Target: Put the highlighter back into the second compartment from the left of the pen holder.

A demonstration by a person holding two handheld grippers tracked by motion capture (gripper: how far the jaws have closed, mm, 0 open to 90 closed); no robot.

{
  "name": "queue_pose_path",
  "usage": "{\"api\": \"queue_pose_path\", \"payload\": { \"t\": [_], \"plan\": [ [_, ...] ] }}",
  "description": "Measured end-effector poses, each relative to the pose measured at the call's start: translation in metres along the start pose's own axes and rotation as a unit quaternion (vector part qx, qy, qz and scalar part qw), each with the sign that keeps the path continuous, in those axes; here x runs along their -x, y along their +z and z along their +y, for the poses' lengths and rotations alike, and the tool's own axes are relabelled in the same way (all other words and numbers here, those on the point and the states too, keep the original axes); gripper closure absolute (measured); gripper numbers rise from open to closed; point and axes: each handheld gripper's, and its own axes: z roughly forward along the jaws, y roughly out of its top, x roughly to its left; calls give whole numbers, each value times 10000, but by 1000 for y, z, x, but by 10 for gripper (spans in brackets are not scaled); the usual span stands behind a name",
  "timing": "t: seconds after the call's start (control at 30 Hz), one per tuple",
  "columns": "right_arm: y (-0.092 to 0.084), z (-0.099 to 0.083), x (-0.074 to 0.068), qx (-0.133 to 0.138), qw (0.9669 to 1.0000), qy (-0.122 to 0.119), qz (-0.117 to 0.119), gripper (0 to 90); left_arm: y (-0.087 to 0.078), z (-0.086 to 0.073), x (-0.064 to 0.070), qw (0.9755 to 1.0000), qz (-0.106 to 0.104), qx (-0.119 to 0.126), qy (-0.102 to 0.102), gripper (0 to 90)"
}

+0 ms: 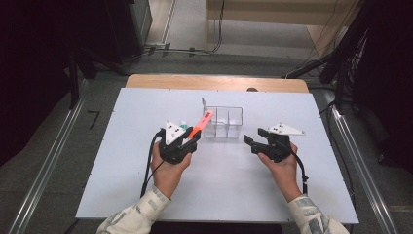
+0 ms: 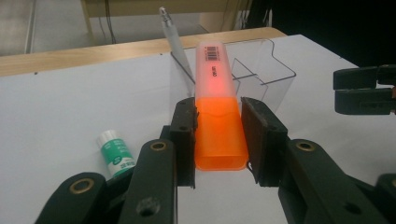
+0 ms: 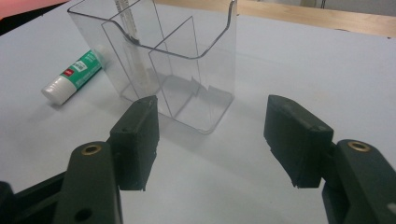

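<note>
My left gripper [image 2: 218, 135] is shut on the cap end of an orange highlighter [image 2: 219, 107], whose body angles up toward a clear plastic organizer [image 2: 261, 70]. In the high view the highlighter [image 1: 199, 126] slants from the left gripper [image 1: 192, 139] toward the organizer [image 1: 223, 122] at the table's middle. A grey pen [image 2: 175, 39] leans in the organizer's left compartment. My right gripper [image 3: 217, 140] stands open and holds nothing, just in front of the organizer [image 3: 173, 60]; in the high view it [image 1: 253, 141] sits right of the box.
A green-and-white glue stick [image 2: 115, 154] lies on the white tabletop [image 1: 122, 170] left of the organizer, close by the left gripper. A wooden edge runs along the table's far side. Dark stands and cables flank the table.
</note>
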Motion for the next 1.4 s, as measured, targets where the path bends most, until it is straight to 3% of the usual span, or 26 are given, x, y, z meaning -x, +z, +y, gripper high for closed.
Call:
{"api": "queue_pose_path", "payload": {
  "t": [0.37,0.7,0.93,1.4],
  "plan": [
    [-2,-1,2,18,10000,21,-6,343,16,6,16,9998,-112,-112,113,675],
    [-2,1,2,62,10000,23,2,343,24,13,20,9996,-116,-200,160,675],
    [1,9,-14,197,9993,-321,60,347,28,16,26,9995,-151,-209,196,675],
    [2,9,-13,146,9994,-286,84,343,32,24,26,9990,-54,-381,220,674]
  ]
}}
